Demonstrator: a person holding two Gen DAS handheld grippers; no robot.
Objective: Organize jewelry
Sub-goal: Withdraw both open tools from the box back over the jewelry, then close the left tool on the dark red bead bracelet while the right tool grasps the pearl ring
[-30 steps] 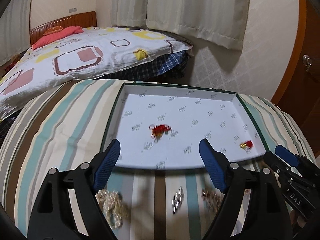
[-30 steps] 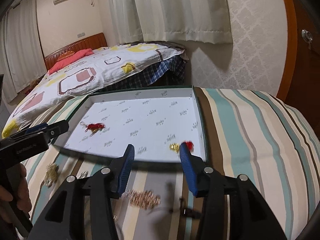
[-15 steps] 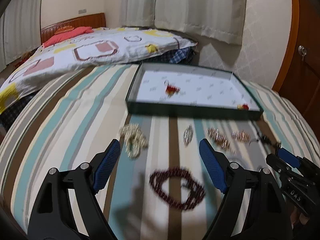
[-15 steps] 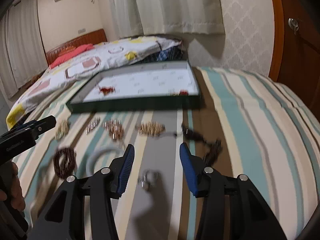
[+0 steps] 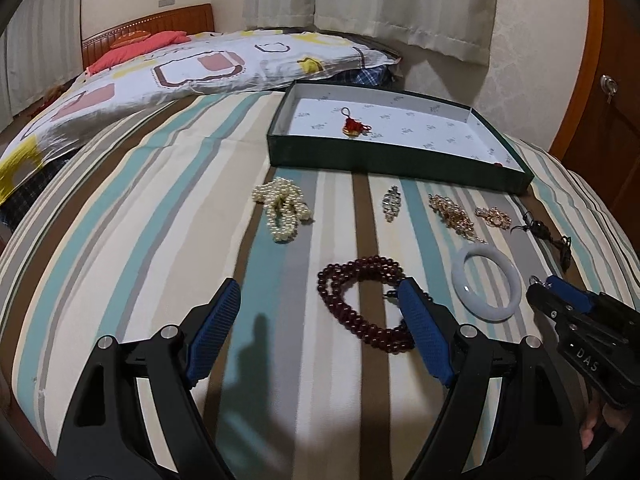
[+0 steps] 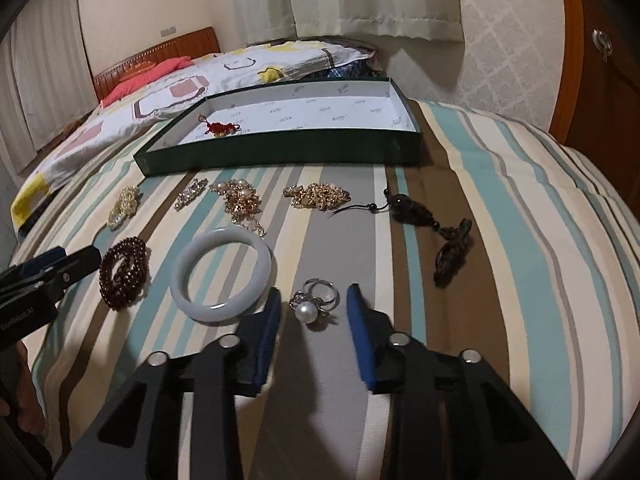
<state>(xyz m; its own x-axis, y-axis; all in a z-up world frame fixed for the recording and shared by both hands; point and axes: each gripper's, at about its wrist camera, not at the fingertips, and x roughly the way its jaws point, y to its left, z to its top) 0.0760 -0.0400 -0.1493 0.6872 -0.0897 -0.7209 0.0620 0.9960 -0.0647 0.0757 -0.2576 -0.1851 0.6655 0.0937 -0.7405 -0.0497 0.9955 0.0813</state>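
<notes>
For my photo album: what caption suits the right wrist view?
Right hand-held gripper closing around a pearl ring on the striped bedspread.

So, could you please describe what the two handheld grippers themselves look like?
Both are alike: the left gripper and right gripper have black plastic frames with cut-out openings, silver pivot bolts, and blue textured pads on their fingers. White lettering marks each body's side. No cables or sleeves show.
</notes>
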